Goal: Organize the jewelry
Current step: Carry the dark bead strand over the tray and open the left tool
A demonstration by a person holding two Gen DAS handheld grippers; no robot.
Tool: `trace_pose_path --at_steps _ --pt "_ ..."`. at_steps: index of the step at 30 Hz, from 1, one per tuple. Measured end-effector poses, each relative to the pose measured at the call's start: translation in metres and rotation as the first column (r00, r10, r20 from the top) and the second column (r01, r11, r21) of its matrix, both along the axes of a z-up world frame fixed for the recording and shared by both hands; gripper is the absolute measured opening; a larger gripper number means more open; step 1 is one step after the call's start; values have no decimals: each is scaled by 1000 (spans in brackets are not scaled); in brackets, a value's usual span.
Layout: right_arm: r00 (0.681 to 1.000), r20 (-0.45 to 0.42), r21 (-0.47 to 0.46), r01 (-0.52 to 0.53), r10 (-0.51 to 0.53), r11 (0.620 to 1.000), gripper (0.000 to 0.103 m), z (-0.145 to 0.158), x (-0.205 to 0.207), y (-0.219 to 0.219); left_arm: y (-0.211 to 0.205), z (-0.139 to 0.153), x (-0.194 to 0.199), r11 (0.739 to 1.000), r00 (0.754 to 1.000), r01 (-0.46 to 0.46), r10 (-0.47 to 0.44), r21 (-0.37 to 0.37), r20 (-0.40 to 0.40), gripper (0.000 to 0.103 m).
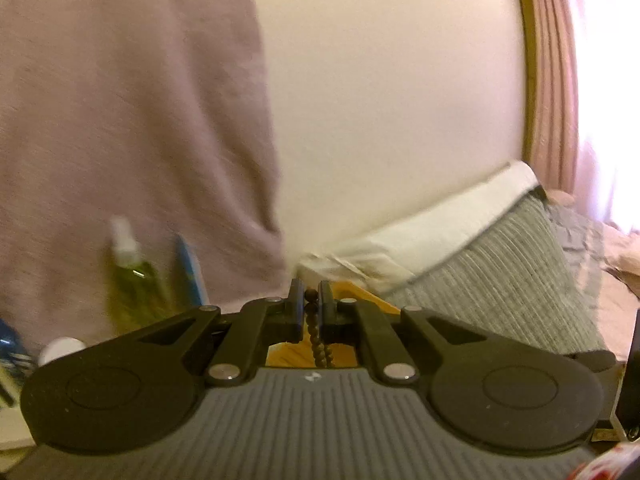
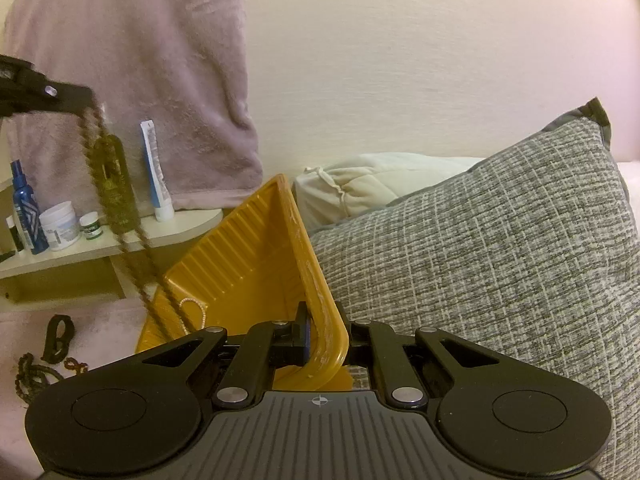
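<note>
Midway: one strand travelling, more jewelry still waiting.
Left hand-held gripper [image 2: 86, 100] clenches a brown beaded necklace [image 2: 116, 208] above the yellow ribbed plastic tray [image 2: 248, 248]; right hand-held gripper [image 2: 324, 340] clamps its rim; a white pearl strand [image 2: 196, 310] lies inside; dark beaded pieces [image 2: 36, 368] remain at eight o'clock.

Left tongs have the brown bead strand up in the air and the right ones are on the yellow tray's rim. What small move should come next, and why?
Probably lower the left tongs until the brown bead strand pools in the yellow tray, then open. The strand hangs pinched above the tray's left side, its lower end trailing near a pearl strand inside, while the right tongs clamp the rim.
</note>
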State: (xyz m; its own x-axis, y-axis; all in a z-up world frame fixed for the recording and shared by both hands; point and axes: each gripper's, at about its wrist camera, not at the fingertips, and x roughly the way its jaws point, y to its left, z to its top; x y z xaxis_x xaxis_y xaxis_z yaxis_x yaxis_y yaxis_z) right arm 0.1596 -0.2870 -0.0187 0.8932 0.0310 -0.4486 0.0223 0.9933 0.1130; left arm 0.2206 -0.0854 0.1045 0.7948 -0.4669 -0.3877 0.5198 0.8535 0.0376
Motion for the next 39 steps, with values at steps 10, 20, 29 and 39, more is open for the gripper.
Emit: trace_pose_path --at_steps 10,20,29,39 --pt "1000 -1 8 2 -2 1000 9 -1 -2 -2 -37 -42 13 995 990 81 -72 64 -123 6" --pt "1000 -3 9 5 -5 1000 9 -1 -2 -2 -41 -58 28 992 976 111 -98 58 -196 6" --pt "1000 -6 10 7 -7 1000 9 -2 -2 -2 -23 -57 34 998 975 61 -54 26 -215 16" --pt "1000 -4 7 7 -7 1000 9 -2 -2 0 78 -39 23 987 971 -161 161 17 -174 23"
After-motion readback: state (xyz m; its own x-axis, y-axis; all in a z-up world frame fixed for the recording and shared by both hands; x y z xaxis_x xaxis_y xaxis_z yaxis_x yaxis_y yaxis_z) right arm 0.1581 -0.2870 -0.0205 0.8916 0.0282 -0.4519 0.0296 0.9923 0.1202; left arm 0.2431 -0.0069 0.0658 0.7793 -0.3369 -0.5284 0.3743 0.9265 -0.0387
